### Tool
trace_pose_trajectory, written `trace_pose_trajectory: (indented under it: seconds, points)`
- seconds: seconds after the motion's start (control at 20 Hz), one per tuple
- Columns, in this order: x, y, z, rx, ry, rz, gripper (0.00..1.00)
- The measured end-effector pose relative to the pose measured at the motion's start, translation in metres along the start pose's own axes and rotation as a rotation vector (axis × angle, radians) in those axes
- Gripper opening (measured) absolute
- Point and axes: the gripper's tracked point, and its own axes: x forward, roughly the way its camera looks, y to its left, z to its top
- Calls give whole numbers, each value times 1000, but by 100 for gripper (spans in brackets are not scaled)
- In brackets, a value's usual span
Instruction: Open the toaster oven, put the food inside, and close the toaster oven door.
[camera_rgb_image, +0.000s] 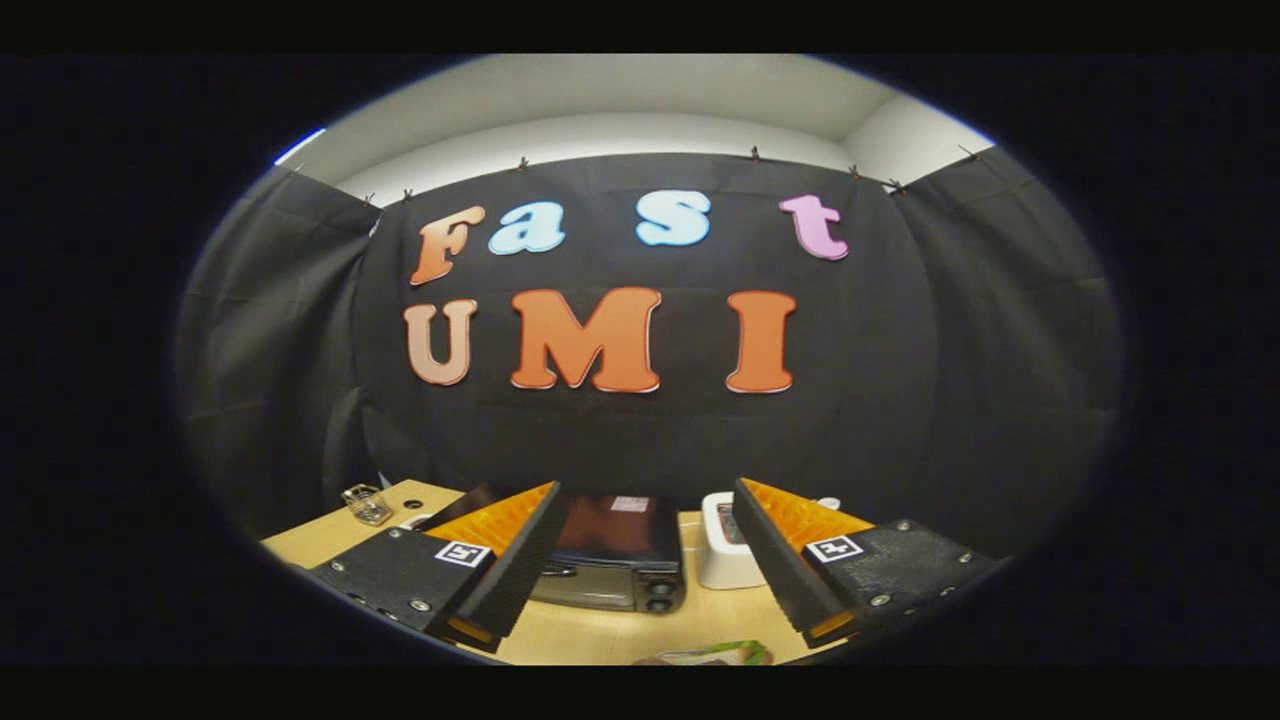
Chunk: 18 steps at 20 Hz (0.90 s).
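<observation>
The gripper (645, 545) hangs above a light wooden table (600, 630), its two fingers spread wide with nothing between them. Beyond the fingers, toward the table's far edge, sits the toaster oven (615, 560), door closed. A white appliance (722, 545) stands just beside its right side. A packet of food (715, 655) lies at the near edge. A small glass (367, 504) stands near the far left corner.

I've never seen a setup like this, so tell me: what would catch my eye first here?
The hand-held gripper stands out first, its two fingers spread wide and holding nothing. Between and just beyond them a dark toaster oven sits on the wooden table, door shut. A white appliance stands beside it, and a small glass off to the other side.
</observation>
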Motion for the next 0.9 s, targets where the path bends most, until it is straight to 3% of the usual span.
trace_pose_trajectory:
  seconds: [0.45,0.9]
  points:
    - [54,90,-79,52,214,88,99]
    - [91,111,-161,73,396,-11,99]
